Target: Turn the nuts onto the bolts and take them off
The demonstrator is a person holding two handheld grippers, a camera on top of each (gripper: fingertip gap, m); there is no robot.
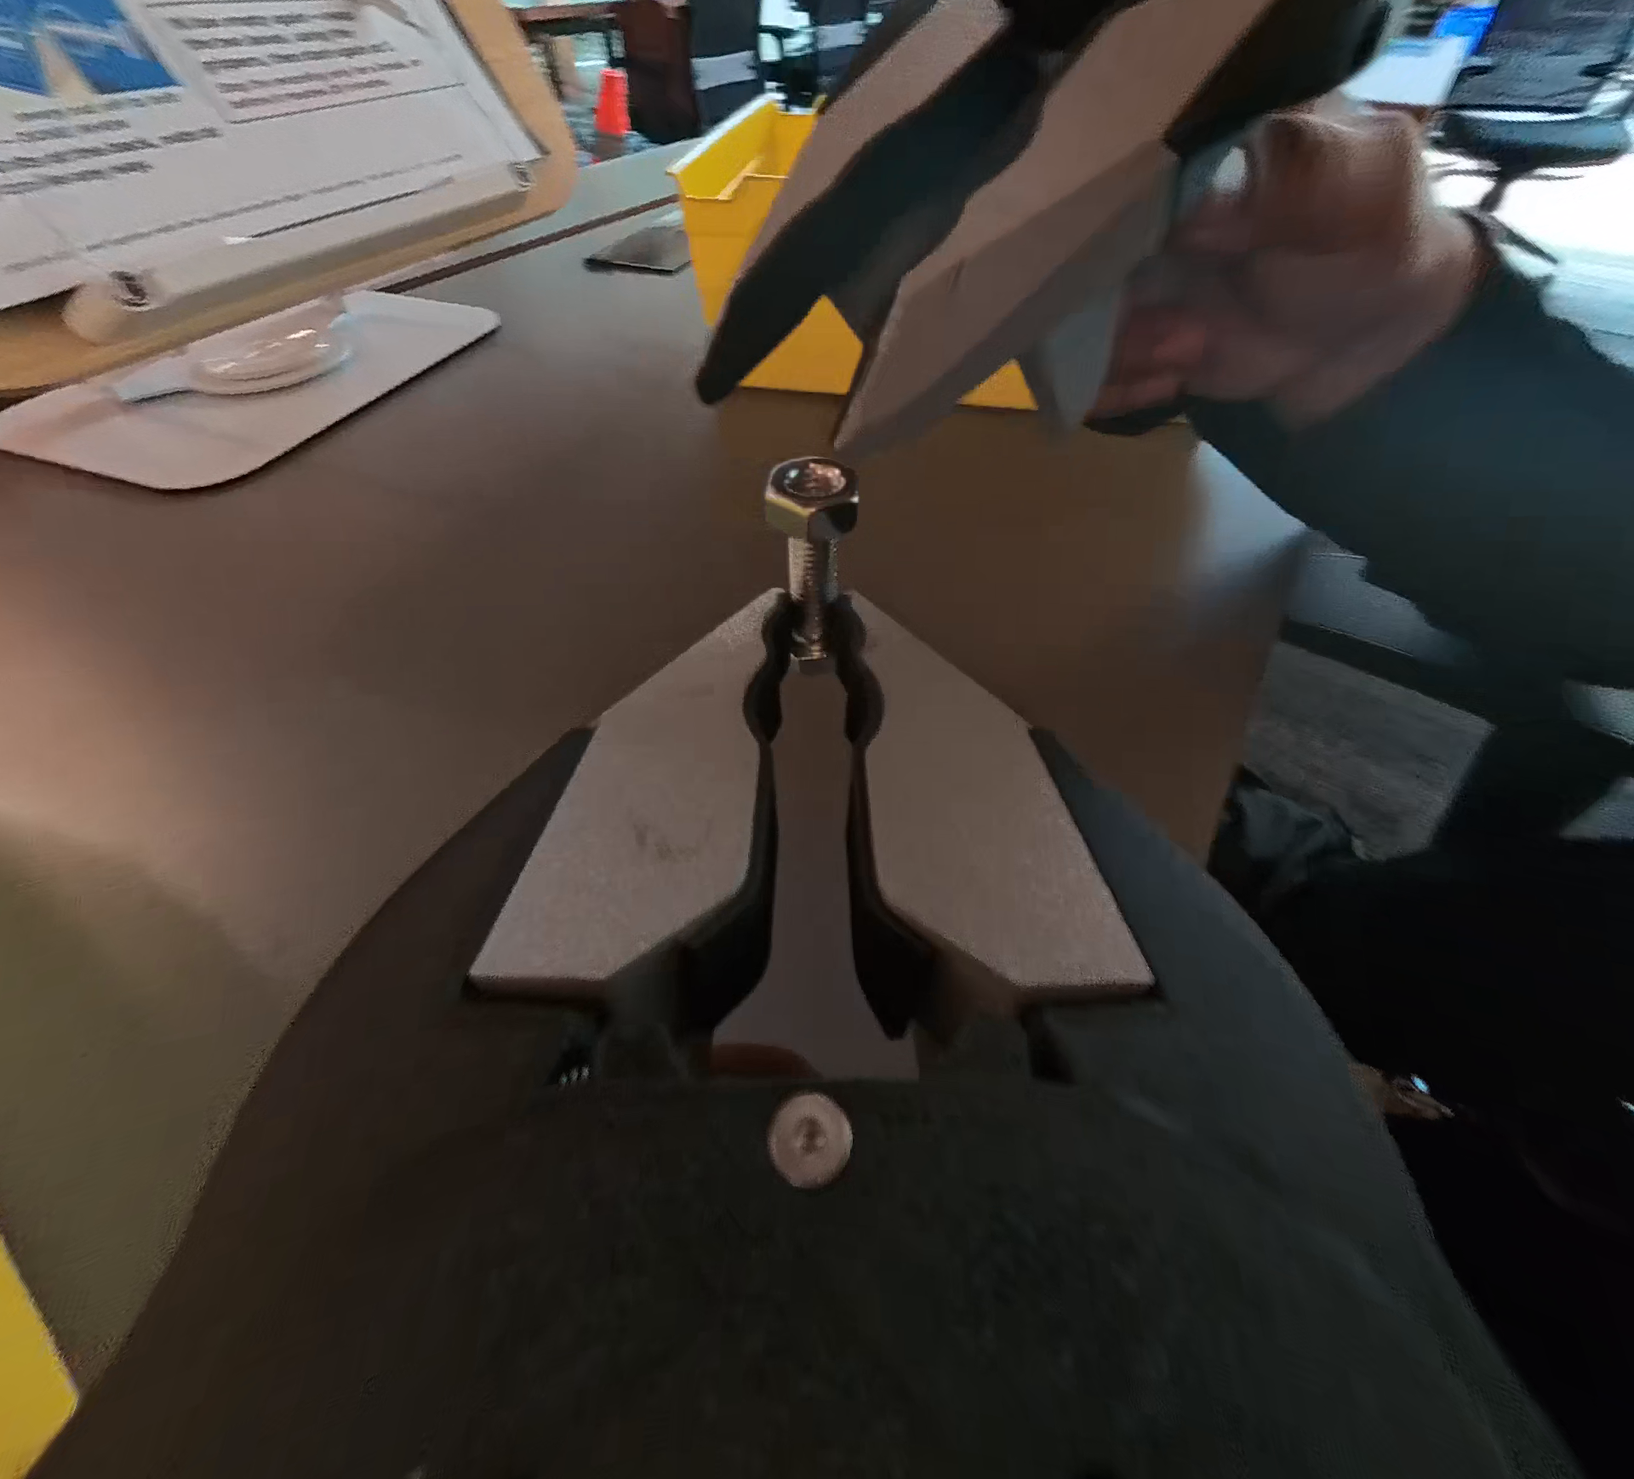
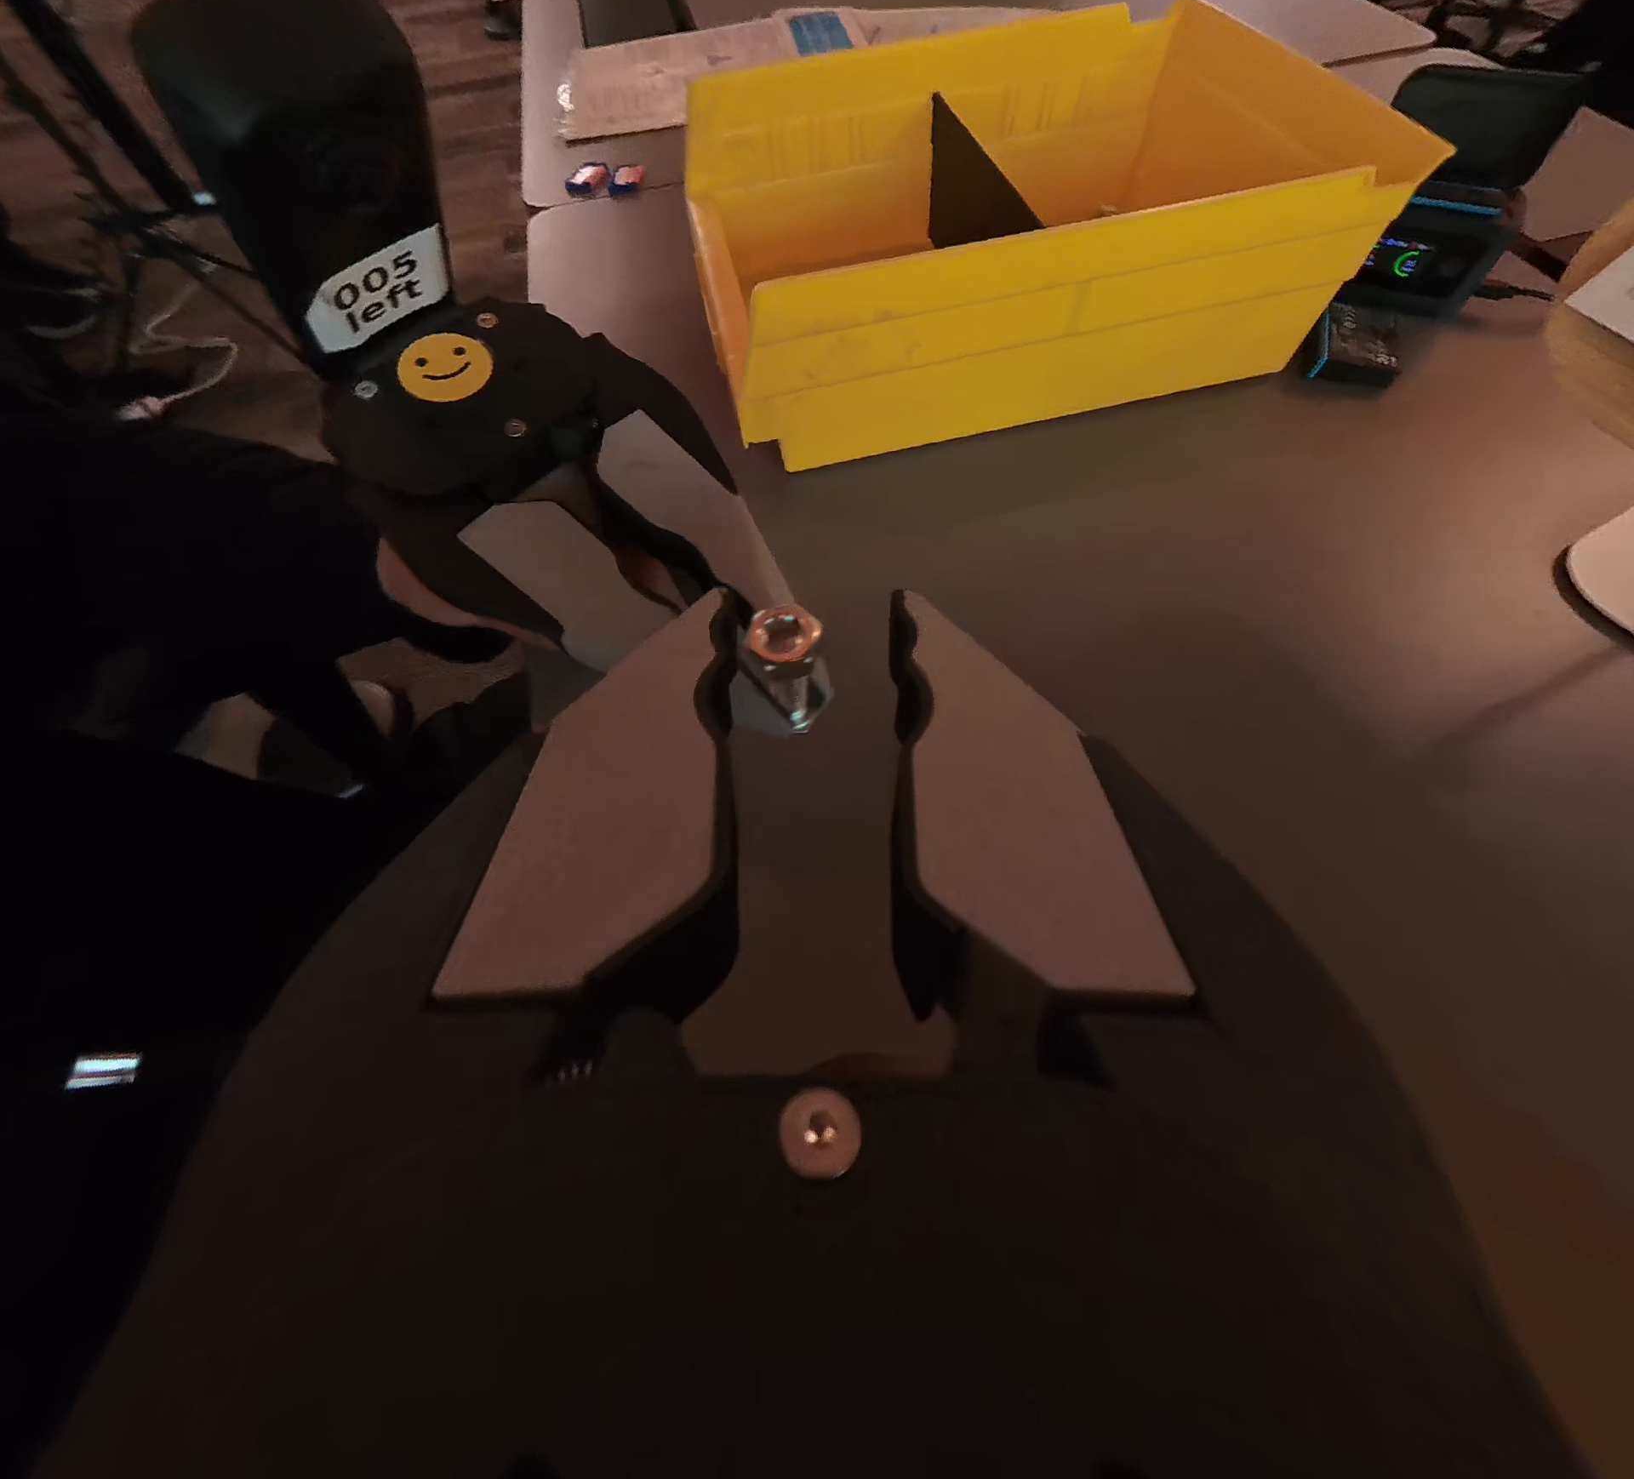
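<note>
My left gripper [image 1: 809, 632] clenches the bolt [image 1: 807, 583] upright, steadying it so my released right gripper [image 2: 809, 614] can turn its nut [image 1: 811, 498].

Writing on four surfaces, left unquoted

A white label [image 2: 378, 300] sat on the black housing [image 2: 292, 137] at near left, above a yellow smiley sticker [image 2: 445, 368]; the stand-mounted printed sheet [image 1: 221, 66] was blurred, the far-right device screen [image 2: 1415, 261] too small.

Office: desks, swivel chairs [image 1: 729, 4]
</note>
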